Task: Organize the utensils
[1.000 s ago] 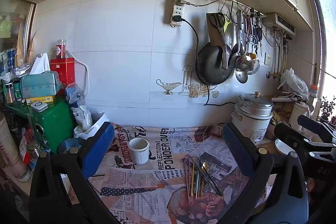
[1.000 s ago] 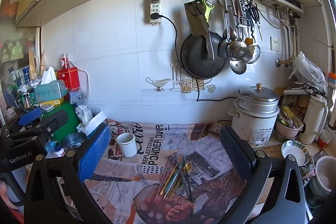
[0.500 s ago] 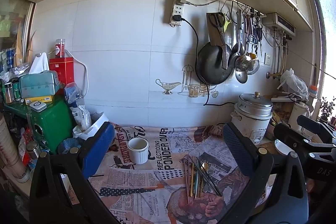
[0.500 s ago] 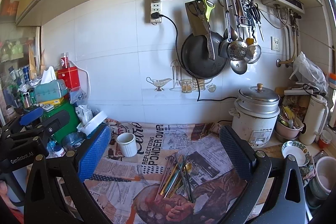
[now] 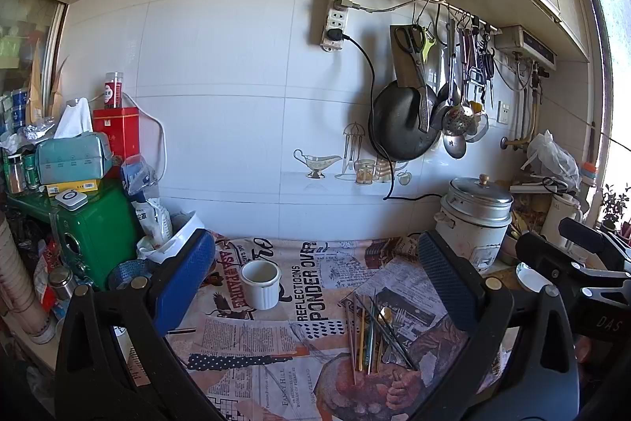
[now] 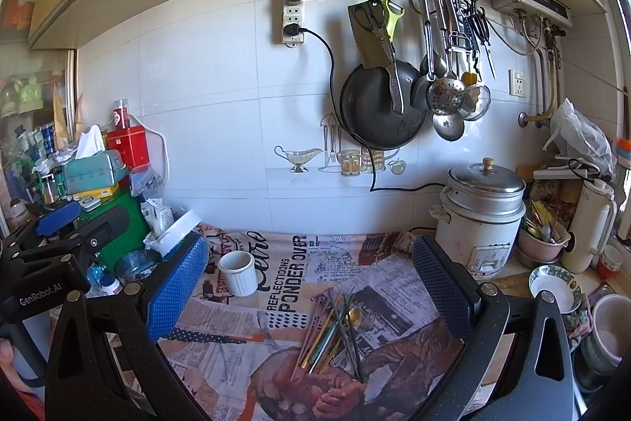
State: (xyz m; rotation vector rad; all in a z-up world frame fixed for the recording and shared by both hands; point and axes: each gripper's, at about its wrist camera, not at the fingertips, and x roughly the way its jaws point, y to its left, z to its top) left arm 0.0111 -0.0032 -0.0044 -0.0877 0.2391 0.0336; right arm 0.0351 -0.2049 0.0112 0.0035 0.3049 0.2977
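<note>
White ribbed ceramic cup (image 5: 260,283) stands upright on newspaper-print cloth (image 5: 276,334), likely holder for loose pile of thin chopsticks and gold spoon (image 5: 372,328) lying well apart to its right. Nothing sorted yet. Left gripper (image 5: 315,287) and right gripper (image 6: 311,287) hover level above counter, jaws spread wide, empty, both framing pile.

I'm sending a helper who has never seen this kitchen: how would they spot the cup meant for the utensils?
Find the newspaper-print cloth covering the counter. Near its back left stands a small white ribbed cup, left of the loose utensil pile. It is the only upright container on the cloth.
</note>
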